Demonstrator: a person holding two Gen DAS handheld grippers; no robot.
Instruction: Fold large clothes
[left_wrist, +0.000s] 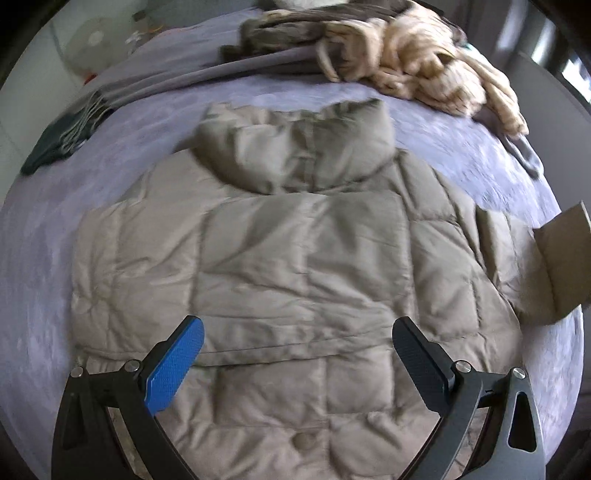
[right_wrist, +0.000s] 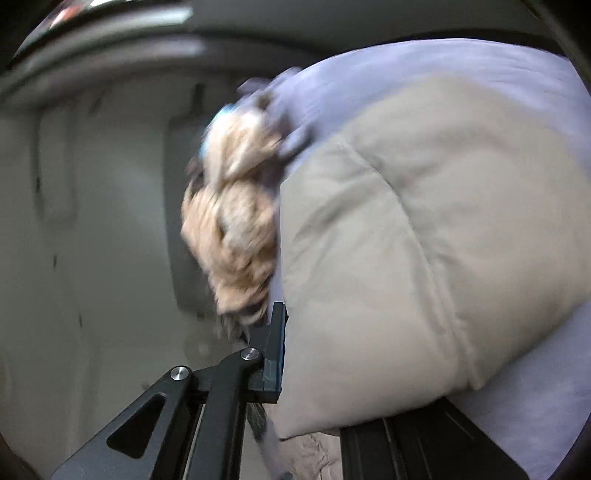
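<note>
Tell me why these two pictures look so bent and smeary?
Left wrist view: the fisheye lens bulges the lavender bedspread round the beige puffer jacket, only slightly soft. Right wrist view: heavy motion blur smears the cream fluffy garment and the room behind.

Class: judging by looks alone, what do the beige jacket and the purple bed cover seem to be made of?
Beige jacket: probably a smooth synthetic shell, nylon or polyester, over puffy filling; quilted squares and a faint sheen suggest it. Purple bed cover: seemingly a soft, matte plush or velvety fabric with mottled nap, though blur leaves this uncertain.
</note>
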